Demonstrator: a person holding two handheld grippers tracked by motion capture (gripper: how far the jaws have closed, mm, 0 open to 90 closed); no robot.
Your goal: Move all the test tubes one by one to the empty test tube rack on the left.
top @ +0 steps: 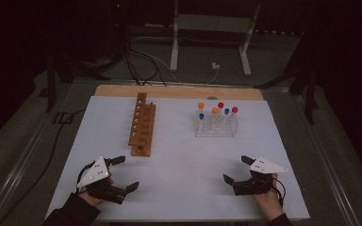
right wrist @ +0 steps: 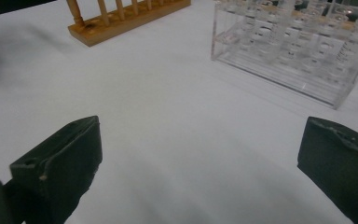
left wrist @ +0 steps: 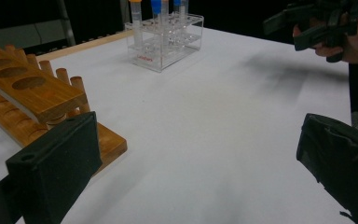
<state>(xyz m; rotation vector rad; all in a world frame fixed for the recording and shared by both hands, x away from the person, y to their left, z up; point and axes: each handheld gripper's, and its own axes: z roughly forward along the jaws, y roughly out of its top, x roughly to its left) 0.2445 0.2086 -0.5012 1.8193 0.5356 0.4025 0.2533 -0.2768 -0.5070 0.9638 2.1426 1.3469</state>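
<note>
A wooden tube rack (top: 142,124) with a row of round holes stands left of centre on the white table (top: 179,160). Its near end shows in the left gripper view (left wrist: 32,91) and its base in the right gripper view (right wrist: 121,18). A clear plastic rack (top: 216,125) (left wrist: 163,39) (right wrist: 293,56) at the right holds several tubes with orange, red and blue caps. My left gripper (top: 127,173) (left wrist: 196,158) rests at the near left, open and empty. Across the table at the near right, my right gripper (top: 235,169) (right wrist: 198,163) also stands open with nothing between its jaws.
A bare wooden strip (top: 179,91) runs along the table's far edge. Beyond it stand a white metal frame (top: 212,33) and cables on the dark floor. The person's other hand with the right gripper (left wrist: 326,25) shows far off in the left gripper view.
</note>
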